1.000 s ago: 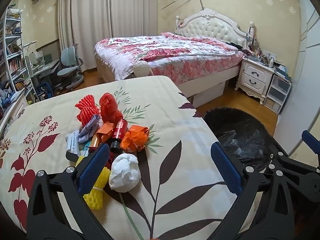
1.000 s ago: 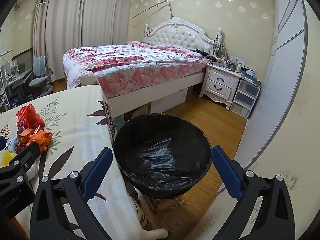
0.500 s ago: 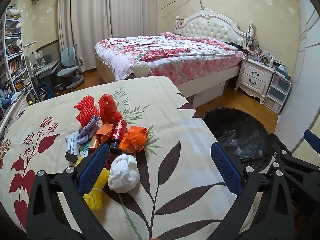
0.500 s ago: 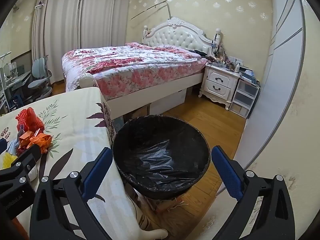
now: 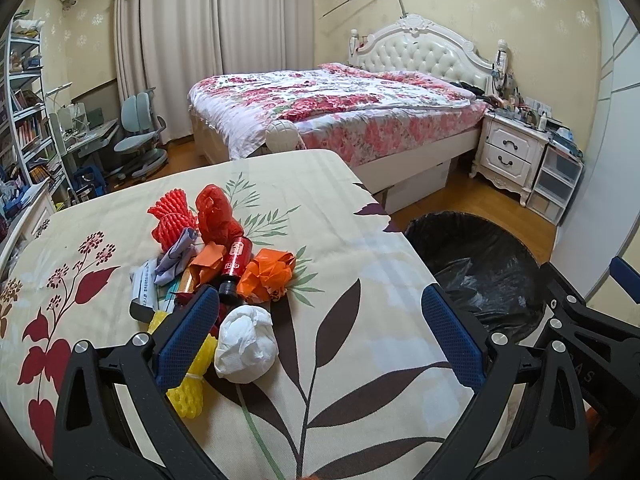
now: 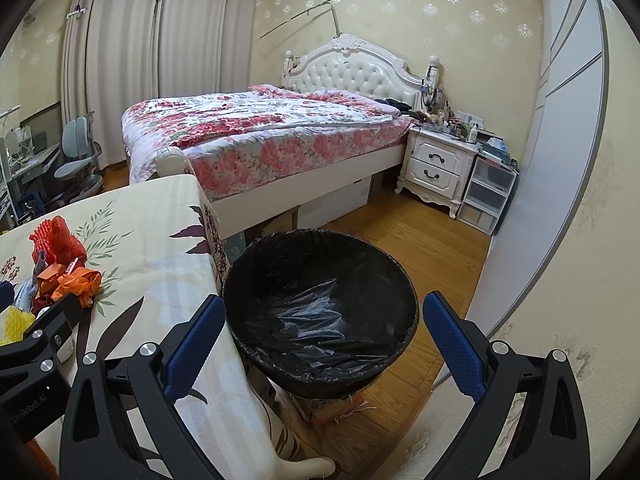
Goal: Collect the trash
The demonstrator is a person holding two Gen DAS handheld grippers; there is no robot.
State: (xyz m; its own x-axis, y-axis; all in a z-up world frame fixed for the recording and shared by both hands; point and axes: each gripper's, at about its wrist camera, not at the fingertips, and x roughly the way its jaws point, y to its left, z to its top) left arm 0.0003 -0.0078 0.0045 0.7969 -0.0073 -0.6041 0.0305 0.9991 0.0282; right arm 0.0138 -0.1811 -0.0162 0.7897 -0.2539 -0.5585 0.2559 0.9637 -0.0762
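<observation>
In your left wrist view, your left tongs (image 5: 320,328) hang spread wide over the counter (image 5: 360,264), gripping nothing, and only here do you see the whole trash pile at the near left: a crumpled white paper wad (image 5: 246,344) just inside the left blue pad, a yellow foam net (image 5: 190,376) partly under that pad, an orange crinkled bag (image 5: 268,274), a small red bottle (image 5: 234,264) lying down, a red plastic bag (image 5: 214,216) and a ribbed red foam net (image 5: 172,222) farther off. The cloth on the counter is cream with dark leaf and red flower prints, and to the right of the pile it lies bare up to its right edge. Past that edge sits the bin (image 5: 480,264), lined with glossy black film, with your right tongs (image 5: 592,308) showing in part at the far right. In your right wrist view, your right tongs (image 6: 320,340) are likewise spread and hold nothing, hanging over the round bin (image 6: 320,304), whose open mouth you see fully here, touching or just beside the counter (image 6: 160,248) corner. The pile shows only as an orange bag (image 6: 76,284) and red bag (image 6: 62,236) at far left, beside the left tongs (image 6: 44,336). Wooden floor (image 6: 420,240) lies open beyond the bin toward the bed (image 6: 260,136).
</observation>
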